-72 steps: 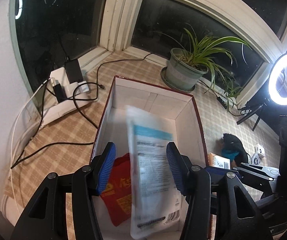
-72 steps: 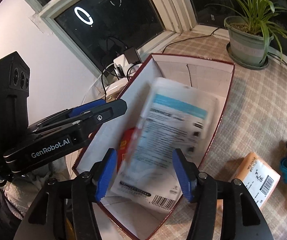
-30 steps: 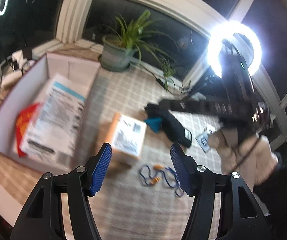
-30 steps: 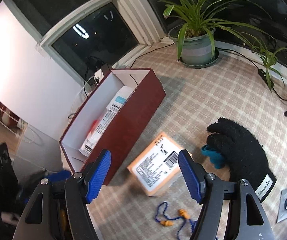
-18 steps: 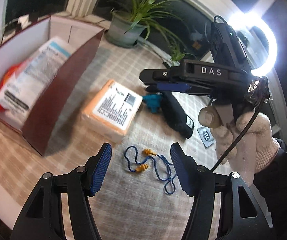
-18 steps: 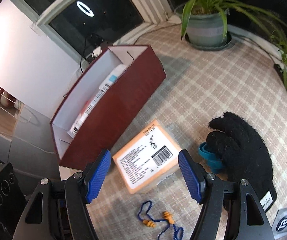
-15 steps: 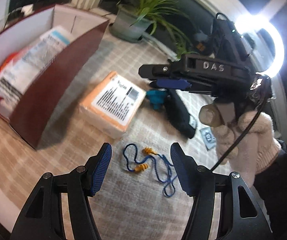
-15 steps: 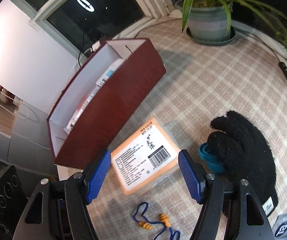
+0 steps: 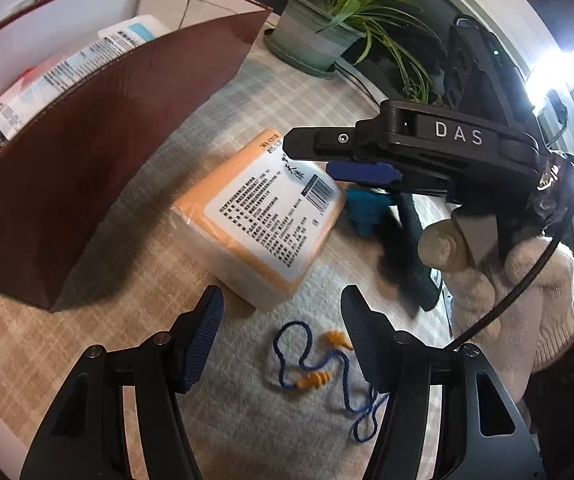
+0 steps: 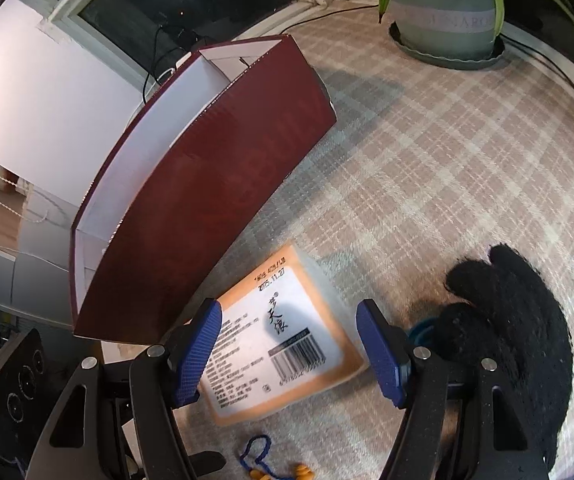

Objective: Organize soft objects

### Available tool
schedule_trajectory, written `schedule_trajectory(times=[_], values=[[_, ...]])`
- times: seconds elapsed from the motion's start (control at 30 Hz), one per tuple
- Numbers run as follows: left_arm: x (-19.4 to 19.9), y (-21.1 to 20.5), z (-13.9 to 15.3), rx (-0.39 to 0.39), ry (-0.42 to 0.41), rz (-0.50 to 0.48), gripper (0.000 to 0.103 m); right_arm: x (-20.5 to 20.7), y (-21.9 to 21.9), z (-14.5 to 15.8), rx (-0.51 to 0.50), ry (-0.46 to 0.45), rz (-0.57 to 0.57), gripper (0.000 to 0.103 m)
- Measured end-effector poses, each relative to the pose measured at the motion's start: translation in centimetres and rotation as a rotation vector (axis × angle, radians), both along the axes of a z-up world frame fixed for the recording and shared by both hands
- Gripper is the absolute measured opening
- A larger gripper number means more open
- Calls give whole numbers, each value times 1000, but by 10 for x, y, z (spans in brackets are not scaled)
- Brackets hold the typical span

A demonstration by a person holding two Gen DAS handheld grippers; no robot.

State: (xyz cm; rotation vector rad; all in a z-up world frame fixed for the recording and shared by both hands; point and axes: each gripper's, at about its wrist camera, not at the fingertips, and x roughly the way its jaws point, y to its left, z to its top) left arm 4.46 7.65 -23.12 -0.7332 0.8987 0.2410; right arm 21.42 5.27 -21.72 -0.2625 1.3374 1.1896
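An orange tissue pack with a white label lies flat on the checked cloth, right of the dark red box. My right gripper hangs open over it, pads either side, touching nothing. In the left wrist view the right gripper shows above the pack's far end. My left gripper is open above the cloth, near the pack's front corner and the blue-corded orange earplugs. A black glove and a teal object lie to the right. A white pouch rests in the box.
A potted plant stands at the back by the window. A ring light glares at the right. Cables and a power strip lie behind the box. A person's hand in a cream glove grips the right gripper.
Both grippers swung from the box, where the white pouch was let go, and came down toward the orange pack. The pack and earplugs now look larger and closer in both views.
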Motion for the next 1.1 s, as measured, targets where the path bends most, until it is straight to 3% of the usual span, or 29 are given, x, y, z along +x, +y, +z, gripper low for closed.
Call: schedule_trajectory(times=[0.6,0.93,1.1], values=[[8,7,-12,-31,23,11,58,-7,19,-16,-61,-52,68,66],[13,8,-13,-18,26,-6,56,-15,13,-7,-68,-53,67,52],[11,4,-9,-16,8,-25,56,-22,3,2,-83,-78,53,51]])
